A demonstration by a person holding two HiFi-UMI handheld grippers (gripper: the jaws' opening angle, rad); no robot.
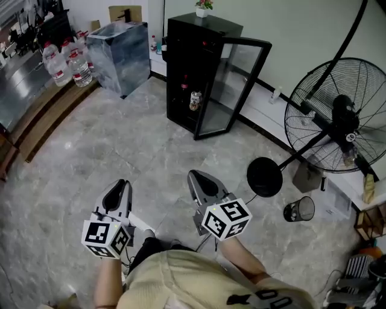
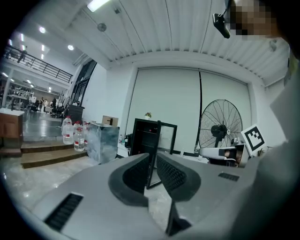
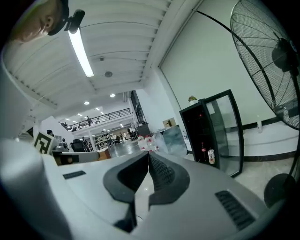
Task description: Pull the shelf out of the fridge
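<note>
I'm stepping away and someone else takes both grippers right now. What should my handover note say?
Left gripper: jaws shut, empty, held low in front of the person.
Right gripper: jaws shut, empty, beside the left one.
Fridge: across the floor, well away from both grippers; its glass door stands open.
Done: door open, nothing more.
Left: go up to the fridge, grip the shelf, pull it out. Nothing sticks out of the fridge so far.

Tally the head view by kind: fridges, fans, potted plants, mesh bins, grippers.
fridge: 1
pedestal fan: 1
potted plant: 1
mesh bin: 1
grippers: 2 (left gripper, right gripper, both shut and empty)
total: 6
</note>
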